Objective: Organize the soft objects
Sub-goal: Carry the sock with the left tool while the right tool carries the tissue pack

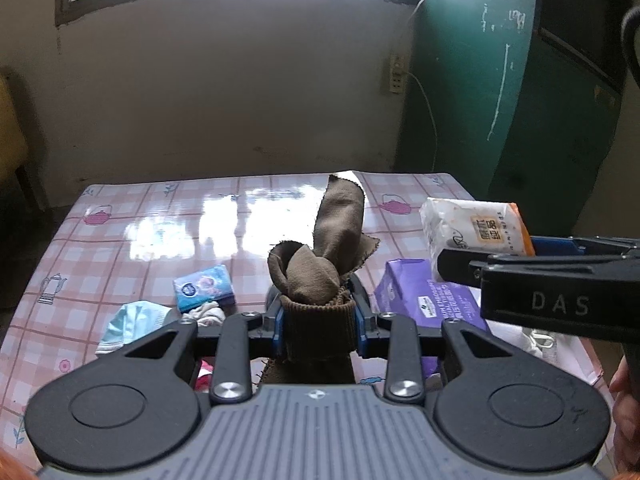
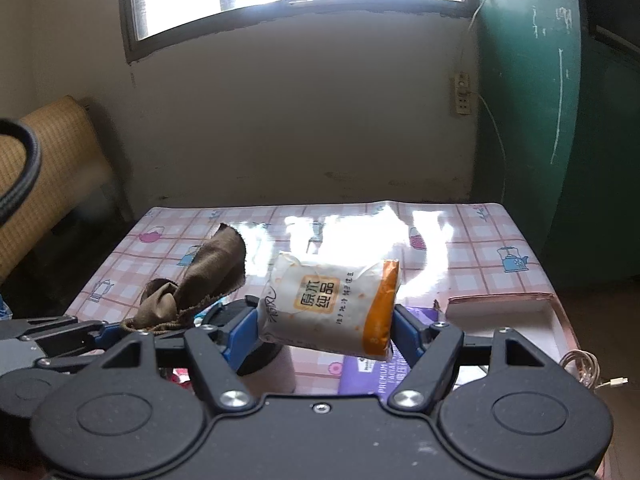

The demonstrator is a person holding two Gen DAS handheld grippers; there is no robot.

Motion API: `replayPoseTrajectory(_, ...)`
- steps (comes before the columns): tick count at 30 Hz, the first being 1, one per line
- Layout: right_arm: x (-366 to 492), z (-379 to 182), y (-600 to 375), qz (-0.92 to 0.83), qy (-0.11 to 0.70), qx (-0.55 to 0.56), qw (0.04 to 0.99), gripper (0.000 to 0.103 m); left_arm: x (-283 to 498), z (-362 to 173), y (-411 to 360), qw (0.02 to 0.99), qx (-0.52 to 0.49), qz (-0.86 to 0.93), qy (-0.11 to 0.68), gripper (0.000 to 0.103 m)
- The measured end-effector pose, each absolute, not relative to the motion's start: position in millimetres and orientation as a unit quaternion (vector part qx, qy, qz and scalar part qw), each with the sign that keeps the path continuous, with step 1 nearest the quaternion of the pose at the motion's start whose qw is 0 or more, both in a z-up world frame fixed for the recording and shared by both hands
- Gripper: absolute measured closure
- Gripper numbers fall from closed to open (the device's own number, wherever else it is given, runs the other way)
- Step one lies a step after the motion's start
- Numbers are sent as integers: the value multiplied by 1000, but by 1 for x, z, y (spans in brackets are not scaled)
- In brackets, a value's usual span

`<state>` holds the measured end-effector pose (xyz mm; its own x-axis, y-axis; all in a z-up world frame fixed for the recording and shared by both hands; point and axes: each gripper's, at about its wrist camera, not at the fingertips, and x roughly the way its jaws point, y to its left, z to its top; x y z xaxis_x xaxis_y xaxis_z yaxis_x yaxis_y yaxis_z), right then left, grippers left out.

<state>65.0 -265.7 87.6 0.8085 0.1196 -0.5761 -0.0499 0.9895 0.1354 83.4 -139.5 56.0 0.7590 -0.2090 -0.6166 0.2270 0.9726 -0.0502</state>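
The left tool (image 1: 320, 316) is pinching a bunched brown cloth (image 1: 332, 248), which stands up above its blue pads, clear of the worktop (image 1: 120, 240). Just to its right, the right tool (image 2: 326, 326) is clamped on a white and orange tissue pack (image 2: 332, 304), also held in the air. Below them a purple tissue package (image 1: 416, 292) lies near the worktop's right edge, beside an open white box (image 2: 512, 320). A small blue packet (image 1: 204, 286), a light blue face mask (image 1: 132, 320) and a white cloth (image 1: 208, 314) lie left of centre. The far half of the worktop, up to its back edge, is bare and glossy.
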Motion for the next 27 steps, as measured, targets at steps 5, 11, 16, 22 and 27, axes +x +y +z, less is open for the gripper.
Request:
replayPoseTrajectory(5,65,85,-278,35,308,60,949,18,84,53,-149,935,18,-127,329,69)
replayPoseTrajectory(11,64,83,-294,24,308,64,949,18,84,50,-162,933,24,-141,330,69)
replayPoseTrajectory(16,62,82,-308,13,308,66,949,18,84,47,-174,931,30,-153,331,69)
replayPoseTrajectory(22,60,80,-323,-1,310,70,948,18,83,44,-189,928,35,-169,332,69)
replayPoseTrajectory(27,57,77,-340,-15,312,73,947,18,82,39,-205,923,44,-184,334,69)
